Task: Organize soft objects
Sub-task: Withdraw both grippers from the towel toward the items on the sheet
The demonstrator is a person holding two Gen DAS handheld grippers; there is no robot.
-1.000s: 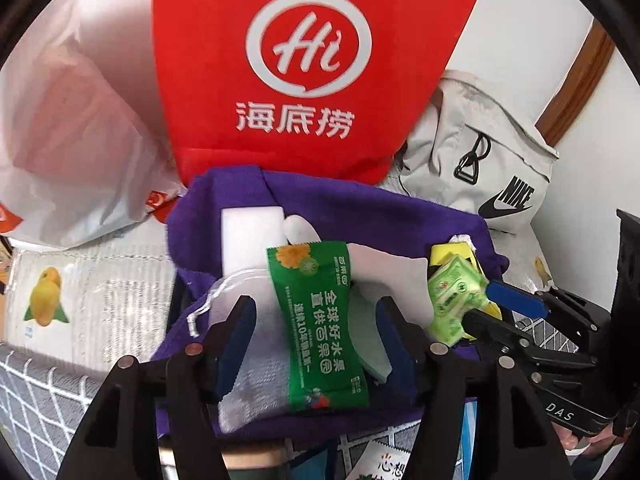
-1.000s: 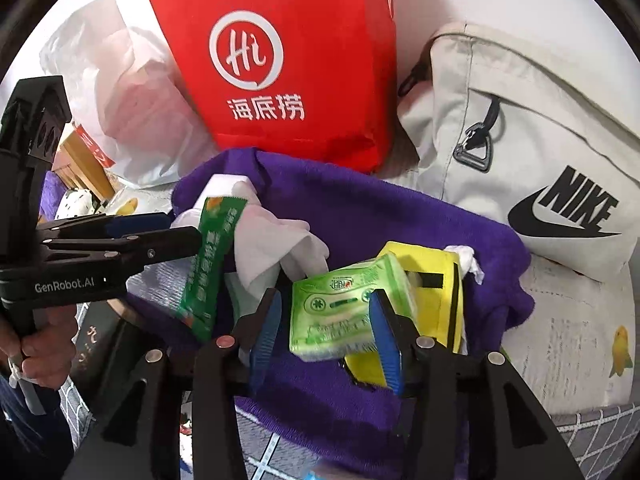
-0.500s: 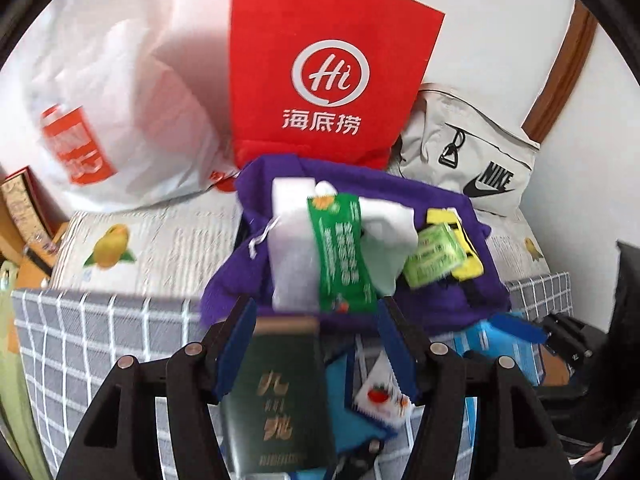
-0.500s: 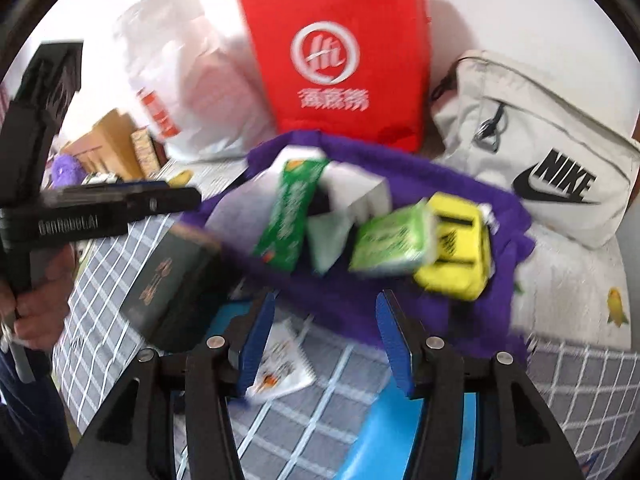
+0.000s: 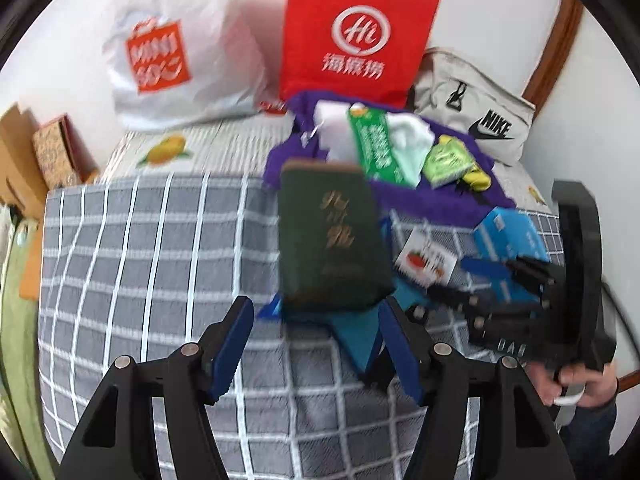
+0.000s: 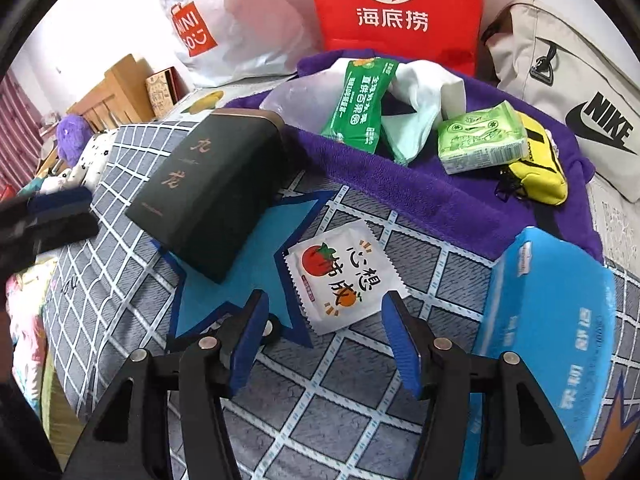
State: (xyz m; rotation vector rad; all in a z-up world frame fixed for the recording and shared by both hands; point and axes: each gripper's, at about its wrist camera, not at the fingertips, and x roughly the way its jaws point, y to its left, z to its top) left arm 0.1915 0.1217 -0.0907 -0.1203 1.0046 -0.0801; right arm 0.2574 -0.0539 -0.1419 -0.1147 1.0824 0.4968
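A purple towel (image 6: 400, 184) on the bed holds a green packet (image 6: 360, 100), a white cloth (image 6: 424, 92), a light green tissue pack (image 6: 480, 144) and a yellow pouch (image 6: 540, 168). In front of it lie a dark green box (image 5: 332, 232), a white tomato sachet (image 6: 340, 276) and a blue tissue pack (image 6: 552, 312). My left gripper (image 5: 316, 340) is open, hovering just short of the box. My right gripper (image 6: 326, 332) has its jaws opening; the sachet lies just ahead of the tips, untouched.
A red paper bag (image 5: 356, 40), a white plastic bag (image 5: 180, 52) and a beige Nike bag (image 6: 580, 92) line the wall behind the towel. A blue star-shaped sheet (image 6: 248, 272) lies under the box. Wooden boxes (image 5: 52, 152) stand at the left.
Both grippers have pulled back from the towel pile toward the near side of the bed. The green packet and tissue pack that sat between their fingers stay on the towel. The right jaws stand wider.
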